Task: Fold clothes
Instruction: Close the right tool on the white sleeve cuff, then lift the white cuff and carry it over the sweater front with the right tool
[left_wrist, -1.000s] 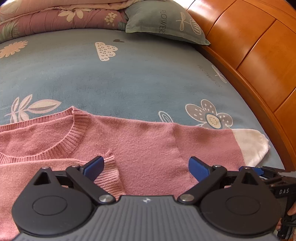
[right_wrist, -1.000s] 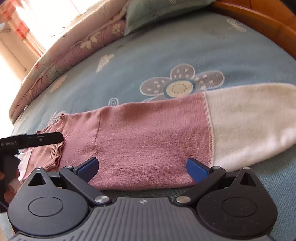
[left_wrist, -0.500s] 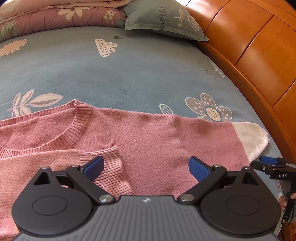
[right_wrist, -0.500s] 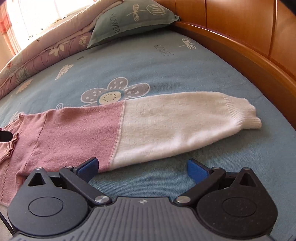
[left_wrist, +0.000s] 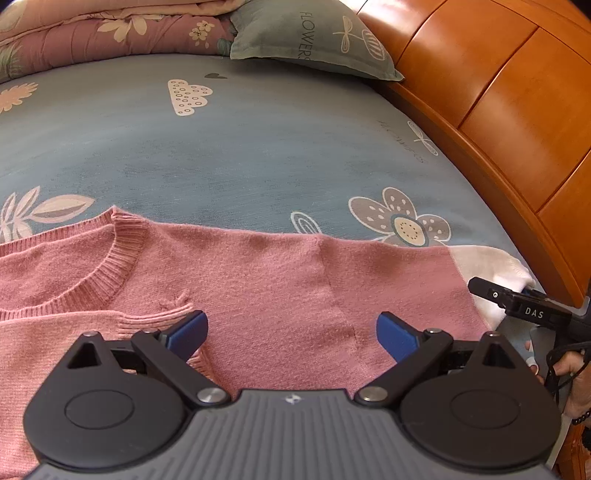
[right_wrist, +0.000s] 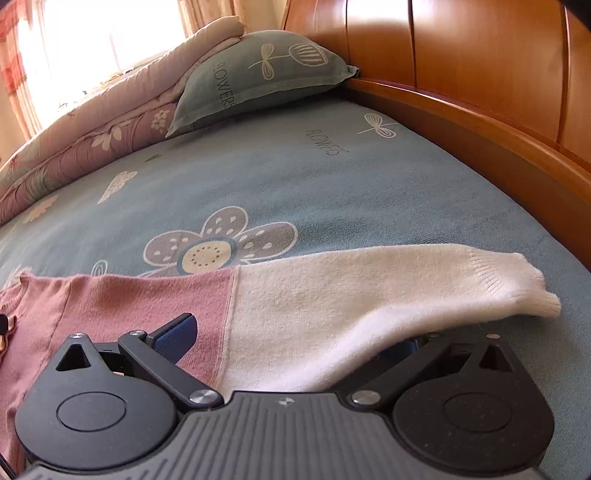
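Observation:
A pink knit sweater (left_wrist: 258, 280) lies flat on the bed, collar (left_wrist: 110, 266) to the left. Its right sleeve runs out sideways and ends in a white half (right_wrist: 369, 295) with a ribbed cuff (right_wrist: 532, 291). A folded-over part with a ribbed edge (left_wrist: 162, 321) lies across the front. My left gripper (left_wrist: 291, 332) hovers open over the chest, nothing between its blue fingers (left_wrist: 188, 332). My right gripper (right_wrist: 291, 343) is open low at the sleeve. Its left finger (right_wrist: 177, 336) rests on the pink cloth; its right finger is hidden under the white cloth. The left wrist view shows the right gripper (left_wrist: 517, 306) by the white end.
The blue flowered bedsheet (left_wrist: 258, 147) stretches away from the sweater. A wooden headboard (left_wrist: 498, 92) curves along the right side, close to the cuff. A green pillow (right_wrist: 258, 74) and a folded pink quilt (right_wrist: 92, 129) lie at the far end. A hand (left_wrist: 569, 365) holds the right gripper.
My right gripper has slid along the sleeve from the pink part to the white half and dropped low, one finger going under the cloth. The left gripper has drawn back slightly and stays open.

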